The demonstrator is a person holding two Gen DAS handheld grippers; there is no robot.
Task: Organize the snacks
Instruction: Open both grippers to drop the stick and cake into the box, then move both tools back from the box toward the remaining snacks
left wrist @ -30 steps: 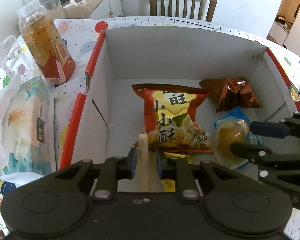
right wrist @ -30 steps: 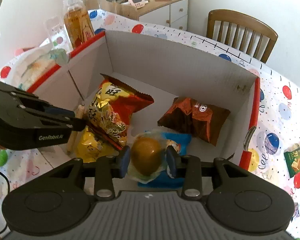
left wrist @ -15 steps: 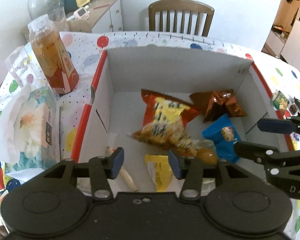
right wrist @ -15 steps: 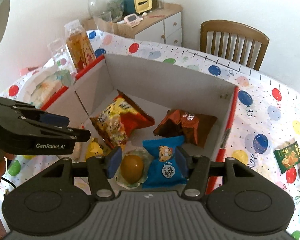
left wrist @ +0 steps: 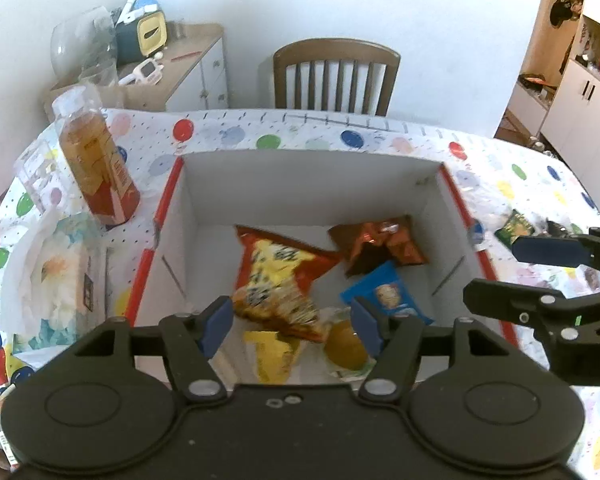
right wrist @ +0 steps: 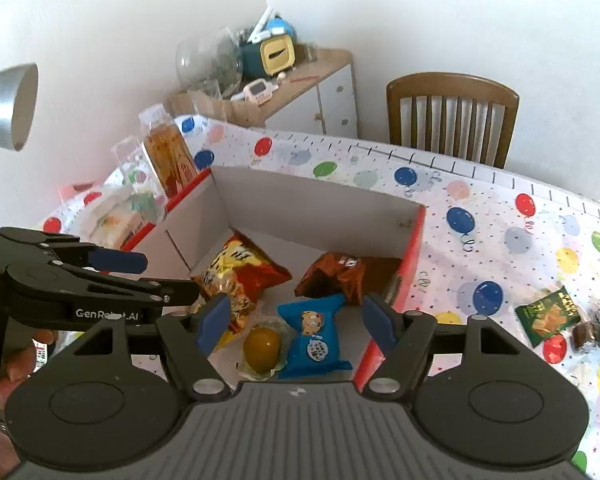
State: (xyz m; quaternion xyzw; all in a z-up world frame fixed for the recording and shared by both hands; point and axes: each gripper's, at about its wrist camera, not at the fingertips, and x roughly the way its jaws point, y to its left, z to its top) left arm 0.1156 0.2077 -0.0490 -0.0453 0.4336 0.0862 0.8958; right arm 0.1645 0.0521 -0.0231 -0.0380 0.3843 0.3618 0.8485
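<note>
Both grippers are now hanging empty above the white cardboard box with red rims (left wrist: pixel 168 200). The left gripper (left wrist: pixel 292 322) is standing with its blue pads wide apart, and the right gripper (right wrist: pixel 296 318) is spread open too. A second ago the left was pinching a pale stick snack and the right was closed on a round golden snack in a clear wrapper (right wrist: pixel 262 346); both are released now, so two more snacks are counting as sorted. The stick is probably lying under the left gripper body, hidden.

Inside the box I am counting five visible items: one red-yellow chips bag (left wrist: pixel 278 276), one brown foil pack (left wrist: pixel 380 248), one blue cookie pouch (right wrist: pixel 314 334), one yellow packet (left wrist: pixel 272 354), and the golden snack. On the balloon-patterned desk (right wrist: pixel 480 208), one green sachet (right wrist: pixel 548 316) and about two dark candies (right wrist: pixel 584 334) are waiting.
</note>
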